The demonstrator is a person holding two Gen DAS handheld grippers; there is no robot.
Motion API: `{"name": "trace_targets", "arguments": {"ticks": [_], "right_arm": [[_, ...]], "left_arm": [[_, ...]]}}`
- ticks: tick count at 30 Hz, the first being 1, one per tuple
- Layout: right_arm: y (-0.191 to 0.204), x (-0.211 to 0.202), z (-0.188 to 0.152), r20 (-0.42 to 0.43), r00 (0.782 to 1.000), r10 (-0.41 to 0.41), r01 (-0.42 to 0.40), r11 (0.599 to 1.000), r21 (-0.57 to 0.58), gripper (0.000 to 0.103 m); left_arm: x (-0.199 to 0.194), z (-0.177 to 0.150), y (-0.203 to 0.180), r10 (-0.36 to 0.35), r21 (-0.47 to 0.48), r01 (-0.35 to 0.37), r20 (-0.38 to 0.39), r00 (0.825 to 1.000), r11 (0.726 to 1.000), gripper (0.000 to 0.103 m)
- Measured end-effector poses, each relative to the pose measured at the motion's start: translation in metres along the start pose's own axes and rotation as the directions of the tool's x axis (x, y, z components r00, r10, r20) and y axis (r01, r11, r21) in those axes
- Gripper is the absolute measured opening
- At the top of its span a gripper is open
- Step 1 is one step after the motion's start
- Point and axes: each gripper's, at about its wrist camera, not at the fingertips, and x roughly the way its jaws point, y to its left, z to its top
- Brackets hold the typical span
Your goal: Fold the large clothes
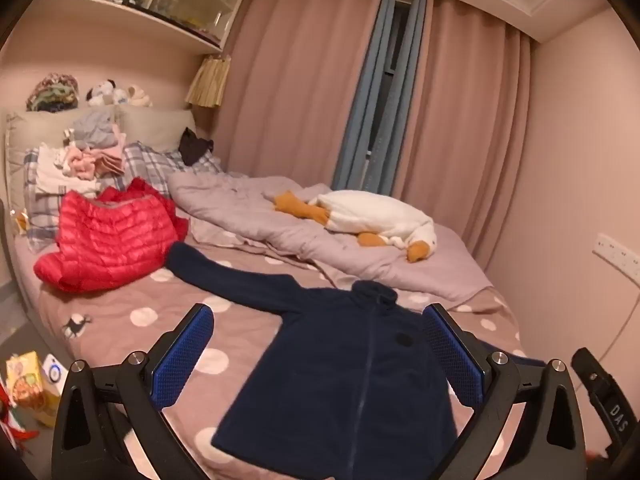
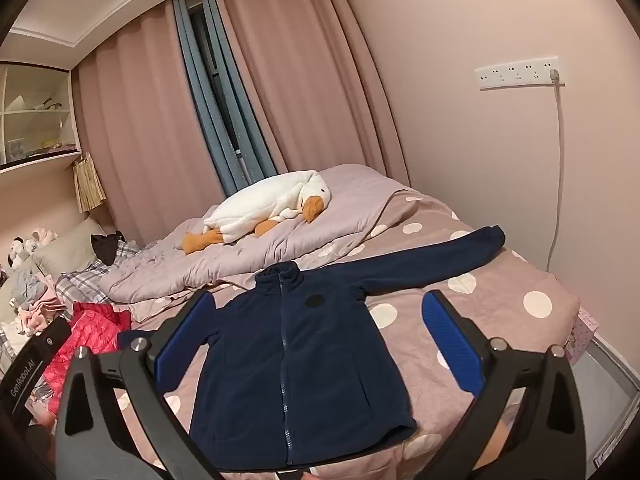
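A navy fleece zip jacket (image 1: 340,376) lies flat, front up, on the polka-dot bed (image 1: 120,320), collar toward the far side and both sleeves spread out. It also shows in the right wrist view (image 2: 296,360), with its right sleeve (image 2: 432,260) stretched toward the wall. My left gripper (image 1: 318,320) is open and empty, hovering above the jacket's body. My right gripper (image 2: 318,304) is open and empty above the jacket's chest. Neither touches the cloth.
A red puffer jacket (image 1: 108,240) lies at the left of the bed, by a pile of clothes (image 1: 88,156) on plaid pillows. A crumpled lilac duvet (image 1: 280,224) with a plush goose (image 1: 376,216) covers the far side. Wall and cable (image 2: 556,160) lie right.
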Motion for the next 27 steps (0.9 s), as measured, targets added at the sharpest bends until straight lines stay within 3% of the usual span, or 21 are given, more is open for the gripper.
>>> {"name": "trace_targets", "arguments": {"ticks": [5,27], "right_arm": [[-0.002,0.001,0.002,-0.004,1.000,-0.001,0.001,1.000,0.001,0.103],[0.017,0.010,-0.007,-0.017,1.000,0.005,-0.006,0.999,-0.051,0.103]], "left_arm": [[-0.007,-0.001,-0.003,-0.020,0.028,0.019,0.041,0.999,0.999,0.103],[0.002,-0.003,0.000,-0.036,0.026,0.035,0.027,0.999,0.999,0.103]]}}
